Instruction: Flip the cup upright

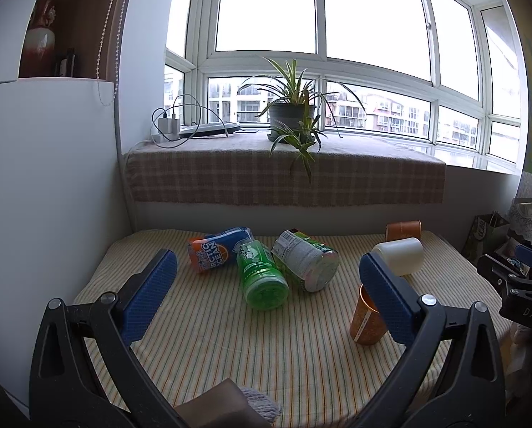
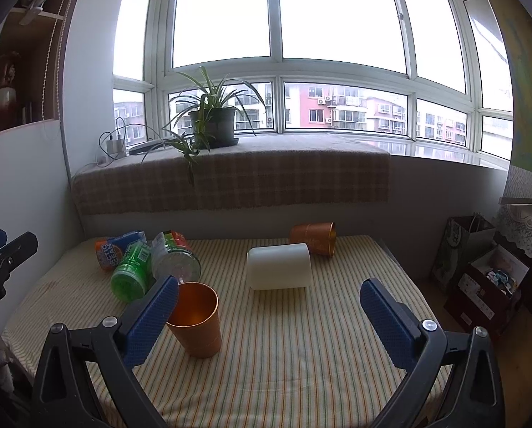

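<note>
Below a bay window, on a striped tablecloth, the orange cup is seen upright, mouth upward, while both the left gripper and the right gripper are held wide and empty.

**Two low wrist views facing the window**

Both cameras sit low over the striped tabletop near its front edge, looking toward the windowsill. The left view stands further left; both share the fallen bottles and potted plant.

Upright orange cup beside right gripper, jaws spread, white cup lying sideways
</note>
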The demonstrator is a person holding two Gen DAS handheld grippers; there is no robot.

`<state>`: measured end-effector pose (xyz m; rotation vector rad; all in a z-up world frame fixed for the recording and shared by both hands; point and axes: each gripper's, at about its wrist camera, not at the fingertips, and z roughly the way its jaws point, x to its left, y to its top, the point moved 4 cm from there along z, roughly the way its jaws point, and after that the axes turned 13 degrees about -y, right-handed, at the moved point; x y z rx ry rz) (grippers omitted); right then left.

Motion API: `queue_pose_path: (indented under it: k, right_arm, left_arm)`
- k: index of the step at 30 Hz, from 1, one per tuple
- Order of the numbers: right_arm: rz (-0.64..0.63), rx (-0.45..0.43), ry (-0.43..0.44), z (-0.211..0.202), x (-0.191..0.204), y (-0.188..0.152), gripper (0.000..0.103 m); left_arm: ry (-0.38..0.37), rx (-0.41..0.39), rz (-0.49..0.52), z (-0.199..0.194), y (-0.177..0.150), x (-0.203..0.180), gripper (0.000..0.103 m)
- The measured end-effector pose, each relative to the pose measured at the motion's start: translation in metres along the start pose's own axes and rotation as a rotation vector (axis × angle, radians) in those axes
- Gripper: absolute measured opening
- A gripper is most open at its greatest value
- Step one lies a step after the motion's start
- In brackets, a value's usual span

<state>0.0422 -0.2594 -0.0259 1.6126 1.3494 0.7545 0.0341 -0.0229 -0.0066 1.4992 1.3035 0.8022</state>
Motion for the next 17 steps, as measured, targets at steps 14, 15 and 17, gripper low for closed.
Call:
queue_pose_path:
  k: [14,15,17]
  right_arm:
    - [-0.007,0.016,0.01,0.0057,0.0042,-0.0036,0.103]
    - [-0.008,0.016,0.01,0.0059,0.0047,-0.0038,0.103]
    - [-0.009,0.02,0.011,0.0071,0.0054,-0.0045,0.103]
  left_arm:
    - [-0.002,0.012,-0.006,0.0048,-0.0048,0.0028,0.103]
    - [-0.002,0.015,-0.005,0.0051,-0.0055,0.0029,0.103]
    - [0.007,0.018,-0.007,0.0062,-0.006,0.0041,0.103]
